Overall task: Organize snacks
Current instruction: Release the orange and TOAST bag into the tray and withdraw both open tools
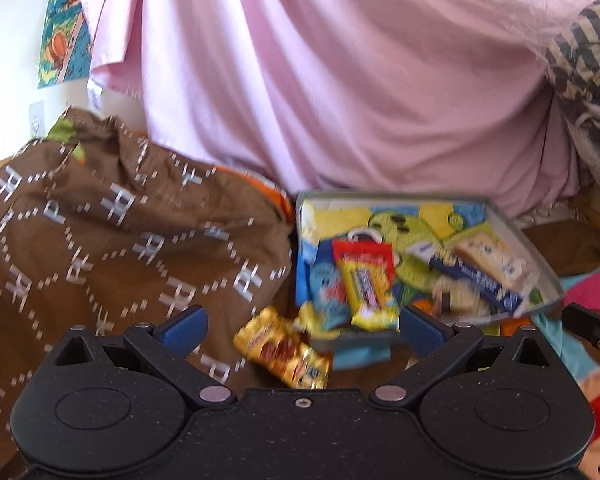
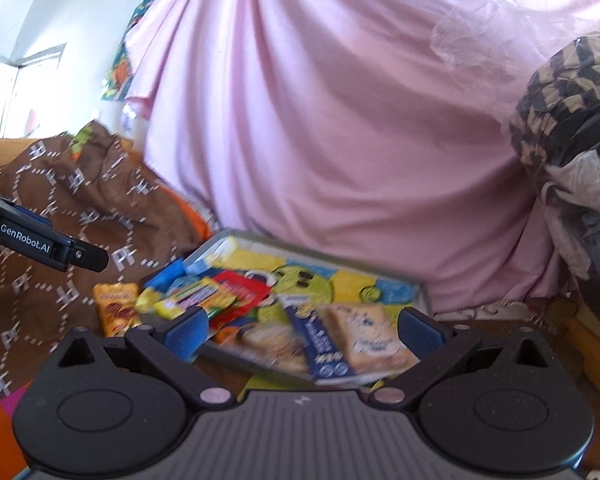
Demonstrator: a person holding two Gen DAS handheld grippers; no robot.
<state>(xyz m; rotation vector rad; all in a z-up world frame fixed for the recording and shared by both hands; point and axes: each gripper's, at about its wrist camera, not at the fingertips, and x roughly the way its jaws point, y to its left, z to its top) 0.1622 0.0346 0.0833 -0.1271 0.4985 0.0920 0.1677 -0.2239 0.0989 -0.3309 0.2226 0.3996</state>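
Wide and empty, the left claw point(image 1: 300, 326) hangs just short of a gold snack packet point(image 1: 282, 354) lying outside the tray point(image 1: 534, 252), its long axis slanting down to the right. Beyond it the tray holds the other snacks. Equally wide and empty, the right claw point(image 2: 300, 330) faces the tray; the left seems nearer the stray packet.

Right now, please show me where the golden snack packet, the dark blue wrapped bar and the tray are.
golden snack packet point(image 1: 281, 349), left wrist view, middle of the wrapper.
dark blue wrapped bar point(image 2: 320, 340), right wrist view, middle of its length.
tray point(image 1: 538, 258), left wrist view, right rim.
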